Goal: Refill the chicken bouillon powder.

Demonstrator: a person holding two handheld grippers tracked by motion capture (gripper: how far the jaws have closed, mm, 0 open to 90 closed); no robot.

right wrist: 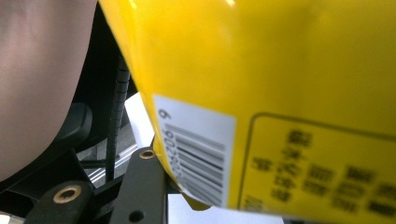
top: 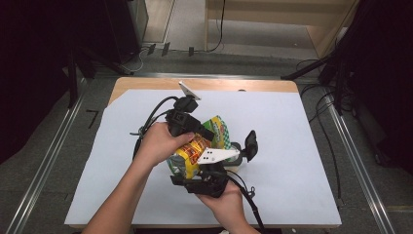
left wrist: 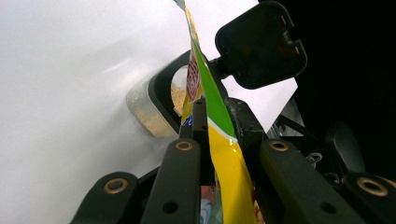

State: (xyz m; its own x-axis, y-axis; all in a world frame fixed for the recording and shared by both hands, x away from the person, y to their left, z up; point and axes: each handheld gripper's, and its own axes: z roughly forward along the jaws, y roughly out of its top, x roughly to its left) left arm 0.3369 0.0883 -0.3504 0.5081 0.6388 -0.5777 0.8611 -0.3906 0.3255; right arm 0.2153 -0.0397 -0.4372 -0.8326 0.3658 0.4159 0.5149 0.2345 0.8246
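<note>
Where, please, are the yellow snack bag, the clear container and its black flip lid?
yellow snack bag (left wrist: 229, 163): left gripper view, yellow side.
clear container (left wrist: 144, 112): left gripper view, clear wall.
black flip lid (left wrist: 261, 44): left gripper view, lid's middle.

bags: 1 | containers: 1 | grippers: 2

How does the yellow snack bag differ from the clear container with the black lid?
The yellow snack bag is soft, opaque and printed; the clear container is rigid and see-through, showing pale crumbs. The bag is held up off the table by both tongs; the container rests on the white sheet, its black flip lid open. Both hold food.
</note>
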